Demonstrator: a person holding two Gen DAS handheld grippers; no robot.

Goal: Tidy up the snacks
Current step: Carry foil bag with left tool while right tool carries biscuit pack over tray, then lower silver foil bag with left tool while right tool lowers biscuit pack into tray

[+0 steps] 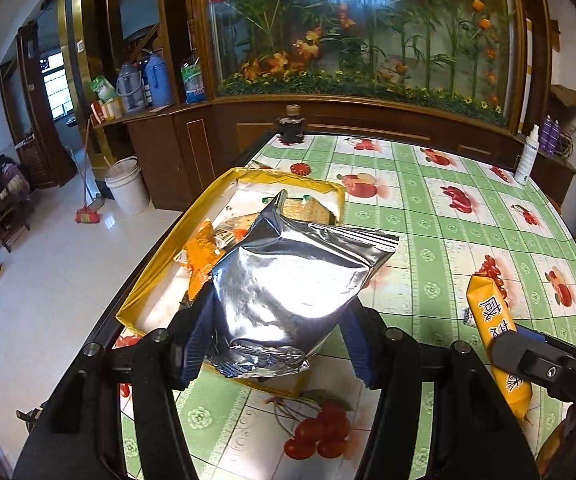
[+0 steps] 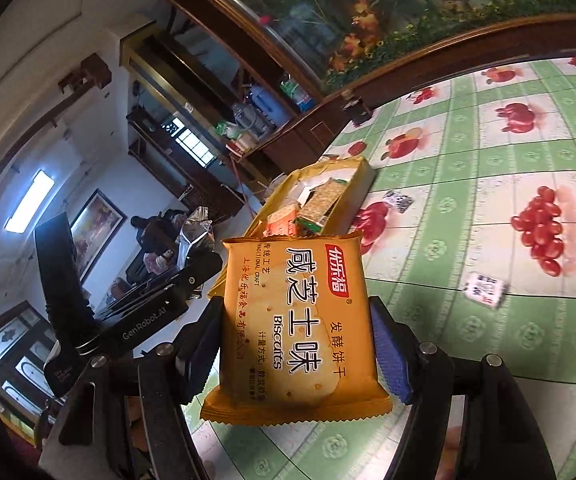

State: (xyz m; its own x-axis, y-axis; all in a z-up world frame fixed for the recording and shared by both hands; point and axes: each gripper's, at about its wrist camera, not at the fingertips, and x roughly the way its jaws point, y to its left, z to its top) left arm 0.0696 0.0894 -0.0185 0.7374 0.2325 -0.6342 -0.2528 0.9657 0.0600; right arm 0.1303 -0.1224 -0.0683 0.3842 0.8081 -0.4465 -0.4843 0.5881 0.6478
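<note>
Left gripper has its jaws clamped on a silver foil pouch, held above the near end of the yellow box on the counter; right gripper grips an orange biscuit packet by its side edges, above the counter. Both look light, slippery and crushable, so edge holds suit. Packet's long axis runs away from the camera, title toward the box.

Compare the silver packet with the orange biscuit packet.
The silver foil packet is plain, unprinted and puffy; the orange biscuit packet is printed and flat. The left gripper holds the silver one over the yellow box, the right gripper the orange one. Both are sealed.
</note>
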